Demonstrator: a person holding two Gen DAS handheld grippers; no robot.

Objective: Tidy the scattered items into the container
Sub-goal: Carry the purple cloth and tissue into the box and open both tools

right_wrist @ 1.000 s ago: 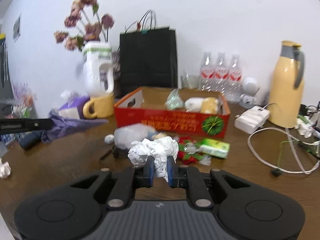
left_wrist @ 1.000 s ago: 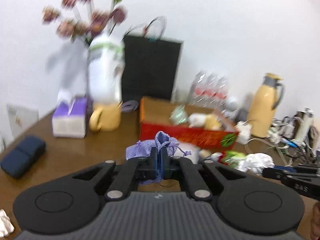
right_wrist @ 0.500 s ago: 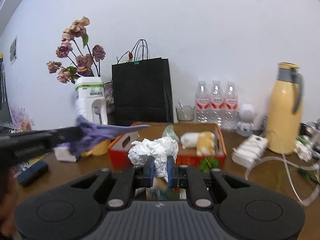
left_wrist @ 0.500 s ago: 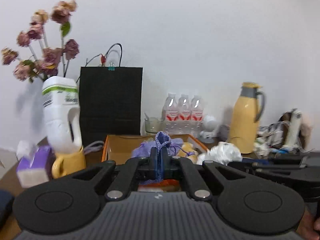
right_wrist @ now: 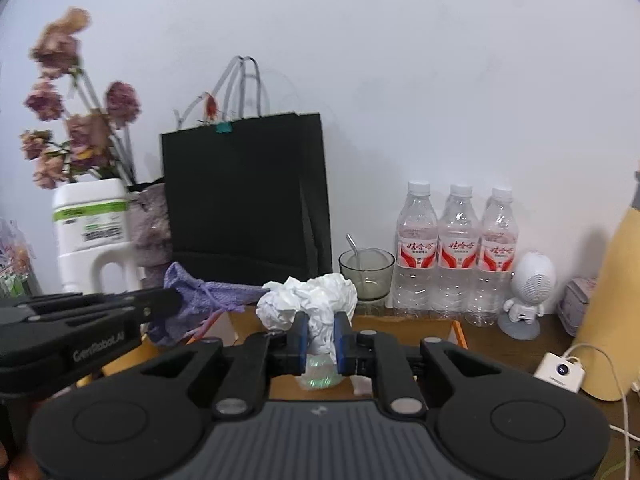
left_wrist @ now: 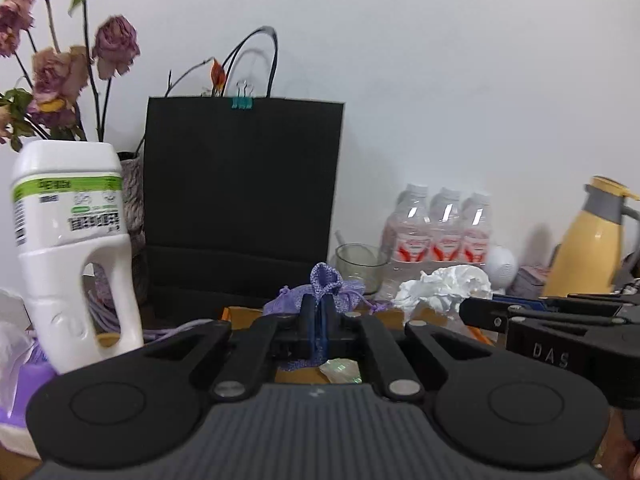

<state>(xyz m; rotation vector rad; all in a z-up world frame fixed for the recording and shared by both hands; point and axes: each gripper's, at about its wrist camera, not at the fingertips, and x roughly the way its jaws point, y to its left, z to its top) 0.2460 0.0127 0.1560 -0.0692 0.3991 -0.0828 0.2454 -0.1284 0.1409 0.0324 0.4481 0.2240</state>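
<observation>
My left gripper (left_wrist: 319,312) is shut on a purple drawstring pouch (left_wrist: 344,294) and holds it above the open cardboard box (left_wrist: 240,316). My right gripper (right_wrist: 320,330) is shut on a crumpled white paper ball (right_wrist: 316,300), also above the box (right_wrist: 404,322). In the left wrist view the paper ball (left_wrist: 444,286) and right gripper (left_wrist: 480,312) are at my right. In the right wrist view the pouch (right_wrist: 200,296) and left gripper (right_wrist: 168,302) are at my left. A clear wrapped item (right_wrist: 320,372) lies in the box below.
Behind the box stand a black paper bag (left_wrist: 240,200), a white jug with dried flowers (left_wrist: 68,248), a glass cup (right_wrist: 366,272), three water bottles (right_wrist: 456,252), a small white robot figure (right_wrist: 528,292) and a yellow thermos (left_wrist: 592,240). A white charger and cable (right_wrist: 560,370) lie at right.
Both grippers have moved forward and now hang over the box, closer to the black bag. The pouch and paper ball stay held.
</observation>
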